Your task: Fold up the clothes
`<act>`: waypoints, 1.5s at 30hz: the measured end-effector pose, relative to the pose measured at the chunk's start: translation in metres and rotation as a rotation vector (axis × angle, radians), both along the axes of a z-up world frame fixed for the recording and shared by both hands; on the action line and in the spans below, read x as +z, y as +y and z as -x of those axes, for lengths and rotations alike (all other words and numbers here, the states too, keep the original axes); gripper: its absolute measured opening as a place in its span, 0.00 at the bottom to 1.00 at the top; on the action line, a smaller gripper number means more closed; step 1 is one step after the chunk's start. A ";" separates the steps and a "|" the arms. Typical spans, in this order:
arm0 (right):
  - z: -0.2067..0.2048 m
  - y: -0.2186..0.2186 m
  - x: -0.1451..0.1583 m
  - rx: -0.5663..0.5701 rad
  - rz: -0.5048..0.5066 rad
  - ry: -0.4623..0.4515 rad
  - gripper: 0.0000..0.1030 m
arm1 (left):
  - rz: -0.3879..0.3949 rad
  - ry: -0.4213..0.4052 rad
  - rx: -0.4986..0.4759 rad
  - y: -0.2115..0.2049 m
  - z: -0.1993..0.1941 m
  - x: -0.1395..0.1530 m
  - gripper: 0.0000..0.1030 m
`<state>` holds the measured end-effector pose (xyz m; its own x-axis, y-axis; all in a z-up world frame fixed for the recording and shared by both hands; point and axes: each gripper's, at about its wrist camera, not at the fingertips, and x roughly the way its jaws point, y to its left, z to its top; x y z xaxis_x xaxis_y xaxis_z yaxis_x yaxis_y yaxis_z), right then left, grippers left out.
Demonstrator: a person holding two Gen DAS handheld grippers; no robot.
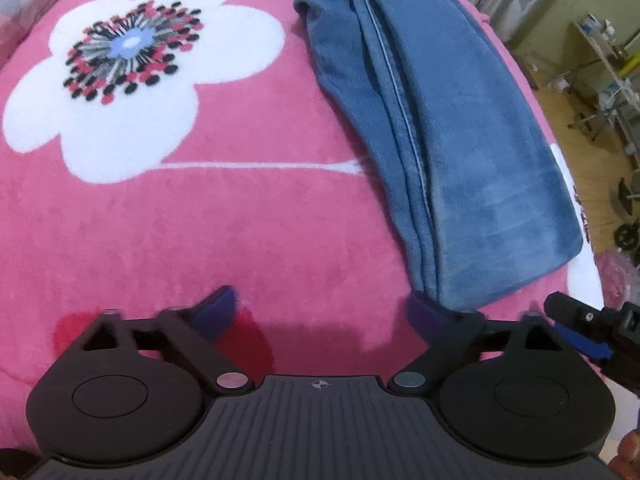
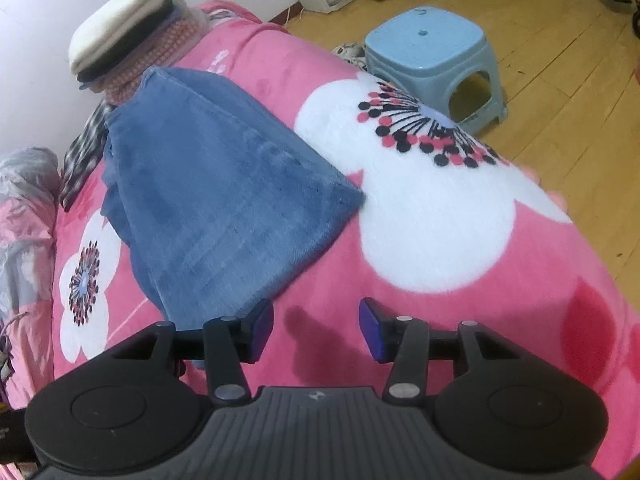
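Left wrist view. Blanket [image 1: 240, 220], pink plush with a large white flower print, fills most of the frame. Blue garment [image 1: 460, 140], soft fleece, folded lengthwise into a long strip, runs from twelve o'clock down toward four o'clock; a pale seam line shows along its inner fold. Left gripper [image 1: 324, 316] at six o'clock, jaws spread wide, nothing between them; only bare pink blanket lies in the gap. Its right finger tip sits just at the near corner of the garment, whether touching I cannot tell. Right gripper [image 1: 584, 328] enters at the four o'clock edge, only partly seen, just beside the garment's near end. Wooden floor [image 1: 560, 120] and shelving at two to three o'clock, blurred.

Right wrist view. Same blue garment [image 2: 224, 200] lies at ten to eleven o'clock of centre, flat on the blanket [image 2: 440, 300], its near edge reaching the left finger of the right gripper [image 2: 316, 328]. Jaws stand partly apart, holding nothing; pink blanket and the fingers' shadow show between the blue pads [image 2: 370, 330]. Stack of folded clothes [image 2: 128, 36], white, dark and patterned layers, at eleven o'clock beyond the garment's far end. Checked cloth [image 2: 84, 152] at nine to ten o'clock, beside the garment. Light blue plastic stool [image 2: 432, 52] at one o'clock on the wooden floor [image 2: 560, 92], beside the bed.
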<state>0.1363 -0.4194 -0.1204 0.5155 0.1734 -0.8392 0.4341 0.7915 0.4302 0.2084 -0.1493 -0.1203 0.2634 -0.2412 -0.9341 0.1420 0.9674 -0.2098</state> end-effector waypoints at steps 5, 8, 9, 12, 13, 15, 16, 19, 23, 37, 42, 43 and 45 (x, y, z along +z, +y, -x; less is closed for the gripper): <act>0.006 0.000 0.008 -0.012 0.001 -0.001 0.51 | -0.048 0.014 -0.024 -0.007 -0.001 -0.004 1.00; 0.010 -0.003 0.009 -0.020 -0.011 0.004 0.52 | -0.062 0.012 -0.027 -0.008 0.000 -0.005 1.00; 0.011 -0.003 0.008 -0.020 -0.018 0.009 0.54 | -0.064 0.011 -0.026 -0.008 0.001 -0.005 1.00; 0.014 -0.003 0.000 -0.024 -0.041 0.034 0.55 | -0.065 0.009 -0.021 -0.007 0.002 -0.006 1.00; 0.015 -0.002 -0.002 -0.027 -0.045 0.040 0.55 | -0.066 0.009 -0.020 -0.007 0.002 -0.006 1.00; 0.015 0.000 -0.006 -0.026 -0.045 0.040 0.56 | -0.066 0.009 -0.018 -0.006 0.002 -0.006 1.00; 0.015 0.000 -0.006 -0.025 -0.043 0.040 0.57 | -0.068 0.010 -0.018 -0.006 0.002 -0.006 1.00; 0.014 0.002 -0.007 -0.017 -0.041 0.041 0.61 | -0.075 0.011 -0.018 -0.006 0.002 -0.006 1.00; 0.012 0.004 -0.007 -0.006 -0.035 0.042 0.64 | -0.084 0.005 -0.019 -0.005 0.004 -0.006 1.00; 0.011 0.008 -0.008 0.004 -0.027 0.039 0.71 | -0.090 -0.001 -0.028 0.004 0.008 -0.007 1.00; 0.010 0.010 -0.008 0.007 -0.026 0.036 0.73 | -0.092 -0.006 -0.029 0.008 0.010 -0.007 1.00; 0.010 0.010 -0.008 0.008 -0.026 0.036 0.73 | -0.092 -0.007 -0.030 0.009 0.010 -0.007 1.00; 0.010 0.010 -0.008 0.007 -0.026 0.036 0.73 | -0.093 -0.008 -0.031 0.010 0.010 -0.007 1.00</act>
<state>0.1263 -0.4094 -0.1287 0.4837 0.1995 -0.8522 0.4438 0.7833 0.4352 0.1981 -0.1389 -0.1277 0.2643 -0.1618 -0.9508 0.1731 0.9778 -0.1183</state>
